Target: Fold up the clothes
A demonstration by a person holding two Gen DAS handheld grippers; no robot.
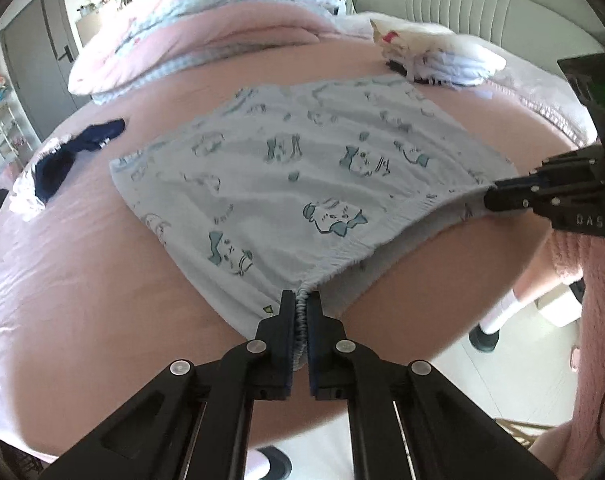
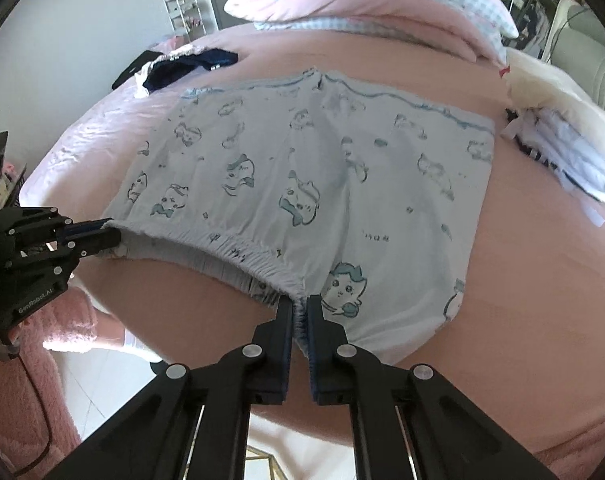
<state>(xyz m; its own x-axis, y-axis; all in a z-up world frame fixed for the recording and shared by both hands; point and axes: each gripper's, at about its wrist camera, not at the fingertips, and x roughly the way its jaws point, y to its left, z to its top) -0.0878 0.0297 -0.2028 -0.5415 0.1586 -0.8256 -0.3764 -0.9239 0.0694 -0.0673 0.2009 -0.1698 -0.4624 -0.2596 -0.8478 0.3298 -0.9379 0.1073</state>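
Note:
Pale blue shorts [image 1: 302, 168] printed with cartoon animals lie flat on the pink bed sheet [image 1: 102, 280], waistband toward the near edge. In the left wrist view my left gripper [image 1: 301, 297] is shut on the gathered elastic waistband at one corner. My right gripper [image 1: 491, 199] comes in from the right and pinches the other end of the waistband. The right wrist view shows the same shorts [image 2: 322, 168] with my right gripper [image 2: 301, 301] shut on the waistband and my left gripper [image 2: 116, 236] clamped on its far left end. The band sags slightly between them.
A folded stack of pale clothes [image 1: 442, 60] sits at the back right of the bed. A dark navy garment [image 1: 62, 156] lies at the left. A pink and checked quilt [image 1: 206, 28] is heaped at the back. The bed edge and floor are close below, with a person's leg [image 1: 498, 312].

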